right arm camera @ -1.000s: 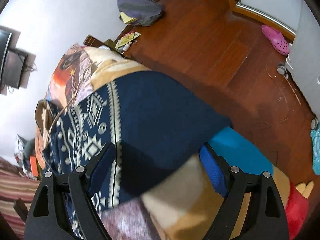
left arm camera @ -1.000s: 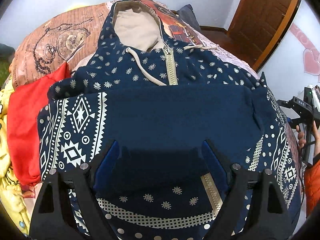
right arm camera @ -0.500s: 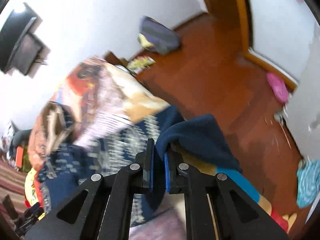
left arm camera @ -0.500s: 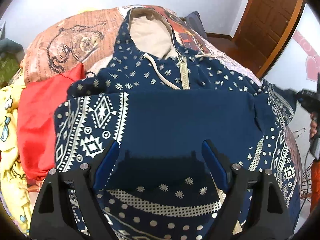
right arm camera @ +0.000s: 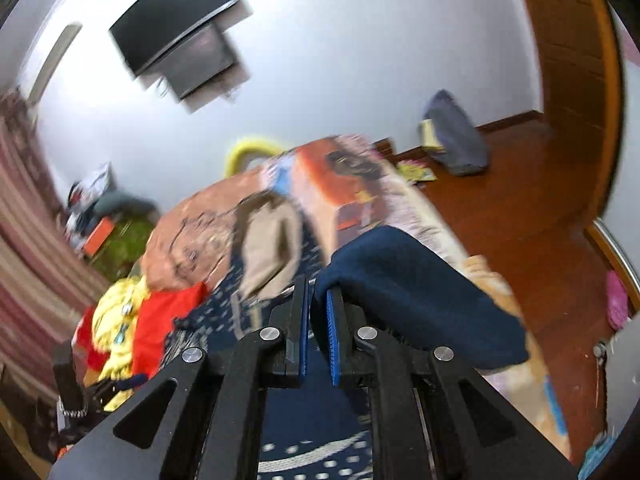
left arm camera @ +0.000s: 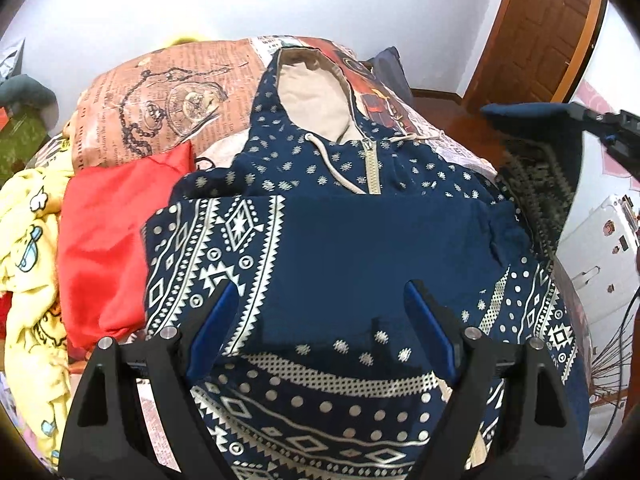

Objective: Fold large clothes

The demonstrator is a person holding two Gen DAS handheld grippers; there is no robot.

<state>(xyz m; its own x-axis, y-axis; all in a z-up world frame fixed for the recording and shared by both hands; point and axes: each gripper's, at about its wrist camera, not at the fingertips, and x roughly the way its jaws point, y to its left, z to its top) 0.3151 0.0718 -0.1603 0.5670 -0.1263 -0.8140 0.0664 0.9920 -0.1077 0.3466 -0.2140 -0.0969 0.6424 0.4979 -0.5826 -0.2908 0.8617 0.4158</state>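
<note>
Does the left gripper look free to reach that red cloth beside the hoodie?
Probably yes. The left gripper is open and holds nothing, hovering over the hoodie; the red cloth lies uncovered just to its left.

A bed covered by a printed orange-and-cream newspaper-pattern bedspread (left arm camera: 168, 92) filled the middle of the left wrist frame. A navy hooded zip sweatshirt with white geometric patterning (left arm camera: 352, 248) lay spread across it at centre, hood toward the top of the frame. At left, a crumpled red cloth (left arm camera: 104, 240) lay just beside the sweatshirt, and a yellow cartoon-print fabric (left arm camera: 28, 248) sat at the far left edge.
</note>
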